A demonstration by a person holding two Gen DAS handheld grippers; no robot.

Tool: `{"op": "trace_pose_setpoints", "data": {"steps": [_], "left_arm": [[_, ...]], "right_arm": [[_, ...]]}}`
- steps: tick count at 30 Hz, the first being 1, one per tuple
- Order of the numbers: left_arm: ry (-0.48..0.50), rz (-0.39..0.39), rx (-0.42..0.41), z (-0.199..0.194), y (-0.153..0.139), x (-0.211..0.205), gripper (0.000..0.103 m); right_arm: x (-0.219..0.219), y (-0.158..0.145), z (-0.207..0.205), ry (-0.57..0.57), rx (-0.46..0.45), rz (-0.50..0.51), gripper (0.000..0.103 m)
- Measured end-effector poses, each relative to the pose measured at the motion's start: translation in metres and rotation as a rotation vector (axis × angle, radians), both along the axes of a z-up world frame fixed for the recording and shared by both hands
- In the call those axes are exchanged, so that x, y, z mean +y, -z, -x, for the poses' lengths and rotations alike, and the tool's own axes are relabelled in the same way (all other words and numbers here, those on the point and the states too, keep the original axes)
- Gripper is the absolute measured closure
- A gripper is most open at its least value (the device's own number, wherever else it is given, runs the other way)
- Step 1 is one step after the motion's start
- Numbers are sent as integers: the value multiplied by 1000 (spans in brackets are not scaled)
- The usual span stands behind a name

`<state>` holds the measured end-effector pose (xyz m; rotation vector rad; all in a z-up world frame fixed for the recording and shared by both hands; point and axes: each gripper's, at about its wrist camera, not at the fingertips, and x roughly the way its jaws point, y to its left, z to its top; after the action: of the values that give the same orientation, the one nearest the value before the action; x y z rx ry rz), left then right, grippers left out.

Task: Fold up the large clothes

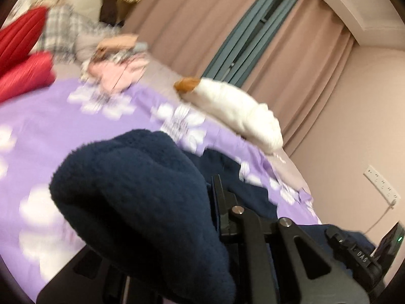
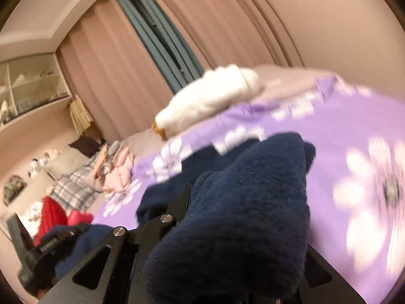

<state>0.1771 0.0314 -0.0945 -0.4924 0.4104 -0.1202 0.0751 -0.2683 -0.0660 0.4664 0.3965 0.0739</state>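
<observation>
A dark navy fleece garment (image 1: pixel 141 197) bunches up between the fingers of my left gripper (image 1: pixel 200 202), which is shut on it above the purple flowered bedspread (image 1: pixel 45 121). In the right wrist view the same navy fleece (image 2: pixel 243 215) fills the jaws of my right gripper (image 2: pixel 202 202), also shut on it. More navy cloth trails on the bed behind each gripper (image 2: pixel 192 164). The other gripper's black body shows at the edge of each view (image 1: pixel 359 253) (image 2: pixel 50 245). Both views are motion-blurred and tilted.
A white folded garment (image 1: pixel 238 111) (image 2: pixel 210 101) lies at the bed's far edge. Pink and plaid clothes (image 1: pixel 119 73) (image 2: pixel 111 174) and red cushions (image 1: pixel 22 50) lie toward the bed's head. Pink curtains (image 2: pixel 106 76) and a wall socket (image 1: pixel 382 185) stand beyond.
</observation>
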Motion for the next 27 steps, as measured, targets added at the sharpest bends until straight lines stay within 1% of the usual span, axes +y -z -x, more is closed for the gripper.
{"op": "trace_pose_setpoints", "data": {"steps": [2, 3, 4, 5, 6, 7, 8, 9, 10, 11, 12, 13, 14, 15, 16, 18, 21, 23, 25, 27], "left_arm": [[-5, -6, 8, -33, -11, -3, 88], [-8, 2, 20, -52, -14, -3, 88], [-30, -5, 37, -82, -18, -6, 87], [-45, -38, 51, -103, -21, -10, 87], [-66, -96, 86, -139, -24, -17, 83], [-77, -134, 127, -167, -23, -22, 80], [-79, -154, 182, -192, -21, -24, 76], [-85, -163, 250, -215, -18, -25, 61], [-105, -157, 334, -237, -13, -19, 56], [-116, -140, 344, -242, -11, -14, 55], [-119, -117, 332, -243, -11, -8, 45], [-125, -83, 298, -240, -12, 1, 37], [-142, -64, 266, -235, -13, 8, 19], [-160, -58, 250, -236, -13, 11, 9], [-178, -59, 242, -232, -13, 15, 9], [-185, -75, 275, -234, -8, 22, 10], [-169, -124, 350, -228, 10, 29, 11], [-149, -131, 379, -210, 27, 37, 11], [-130, -67, 409, -183, 47, 51, 11], [-108, 40, 431, -161, 66, 64, 11]], "right_arm": [[-4, -12, -32, 2, 6, 15, 87], [-7, -16, -55, -6, 18, 7, 87], [-11, -18, -76, -14, 28, -3, 87], [-15, -19, -101, -18, 40, -6, 87], [-15, -19, -129, -23, 63, 25, 87], [-15, -17, -159, -31, 108, 66, 87], [-16, -13, -193, -38, 174, 107, 86], [-19, -6, -221, -38, 257, 122, 85], [-25, 1, -240, -35, 329, 112, 82], [-32, 7, -253, -33, 377, 84, 71], [-39, 10, -256, -33, 373, 49, 55], [-46, 11, -253, -23, 339, 22, 45], [-51, 10, -248, -2, 311, 17, 22], [-58, 9, -240, 39, 276, 28, 10], [-60, 8, -236, 57, 263, 39, 9], [-67, 5, -234, 85, 275, 51, 9], [-77, 11, -223, 94, 317, 4, 9], [-81, 17, -207, 76, 332, -2, 9], [-90, 20, -205, 70, 345, 1, 9], [-99, 36, -187, 94, 381, -38, 9]]}}
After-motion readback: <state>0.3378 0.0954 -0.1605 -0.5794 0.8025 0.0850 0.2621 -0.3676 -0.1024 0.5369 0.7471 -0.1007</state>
